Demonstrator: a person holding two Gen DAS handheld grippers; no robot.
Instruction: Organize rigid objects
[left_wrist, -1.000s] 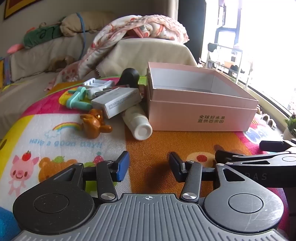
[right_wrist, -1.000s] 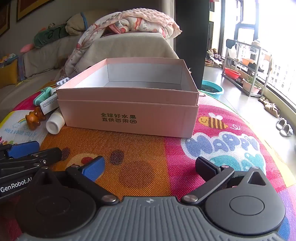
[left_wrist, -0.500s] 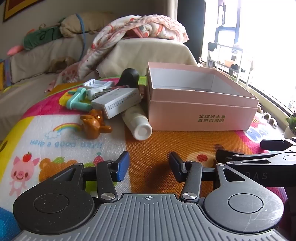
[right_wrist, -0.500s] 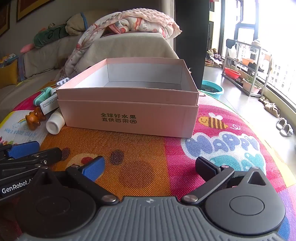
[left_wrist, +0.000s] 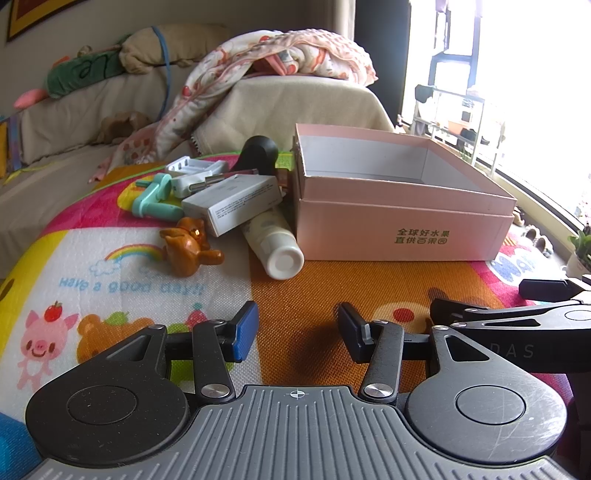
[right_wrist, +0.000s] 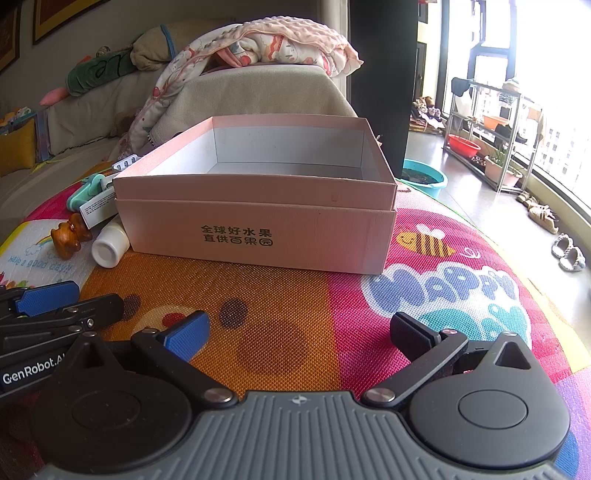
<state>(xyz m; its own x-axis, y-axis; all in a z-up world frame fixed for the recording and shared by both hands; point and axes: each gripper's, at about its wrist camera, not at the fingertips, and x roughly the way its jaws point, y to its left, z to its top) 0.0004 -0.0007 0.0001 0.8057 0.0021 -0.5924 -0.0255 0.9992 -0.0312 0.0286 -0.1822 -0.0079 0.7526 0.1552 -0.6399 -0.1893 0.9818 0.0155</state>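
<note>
Both idle, jaws apart, nothing between: left gripper (left_wrist: 297, 330) and right gripper (right_wrist: 299, 338) low over the play mat (left_wrist: 332, 288). Ahead and left of the left gripper, a pile: white bottle (left_wrist: 275, 245), brown bear figurine (left_wrist: 188, 247), white carton (left_wrist: 236, 206), teal handle (left_wrist: 155, 201). Ahead of the right gripper, the open pink box (right_wrist: 258, 229), seemingly empty. Probably all light and stiff. Bottle likely slick and prone to roll; best pinched across the body. Carton across its narrow sides.
</note>
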